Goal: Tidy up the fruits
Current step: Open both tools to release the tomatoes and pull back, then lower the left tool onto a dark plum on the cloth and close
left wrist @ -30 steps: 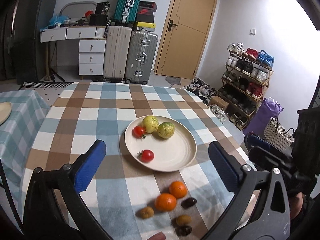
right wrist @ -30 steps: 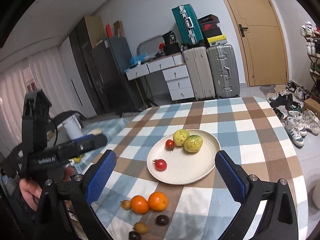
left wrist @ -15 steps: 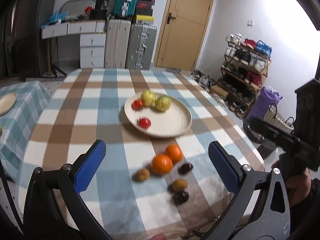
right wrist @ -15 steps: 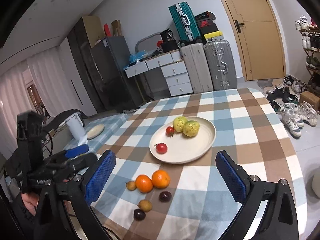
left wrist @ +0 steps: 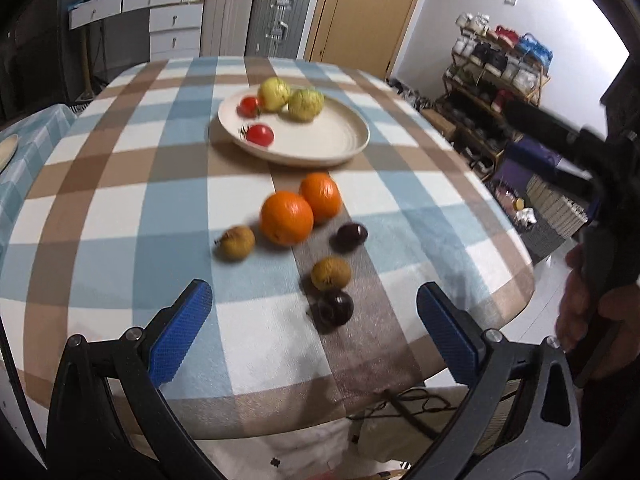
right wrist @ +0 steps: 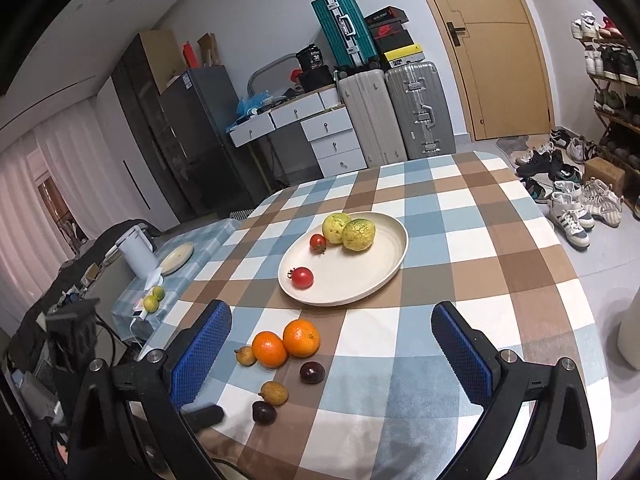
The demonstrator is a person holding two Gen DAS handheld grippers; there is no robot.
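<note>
Both grippers wide open, holding nothing.
Left gripper [left wrist: 310,322] frames dark round plum [left wrist: 333,307], lower centre; right gripper [right wrist: 331,350] frames two oranges [right wrist: 286,343] below cream round plate [right wrist: 384,276].

My left gripper [left wrist: 316,332] hangs with its blue fingers [left wrist: 180,332] spread wide at the bottom of the frame, nothing between them. At centre, two oranges [left wrist: 286,218] touch on the checked desk [left wrist: 120,184]; the plate [left wrist: 320,144] sits above them, holding two tomatoes [left wrist: 260,134].
</note>
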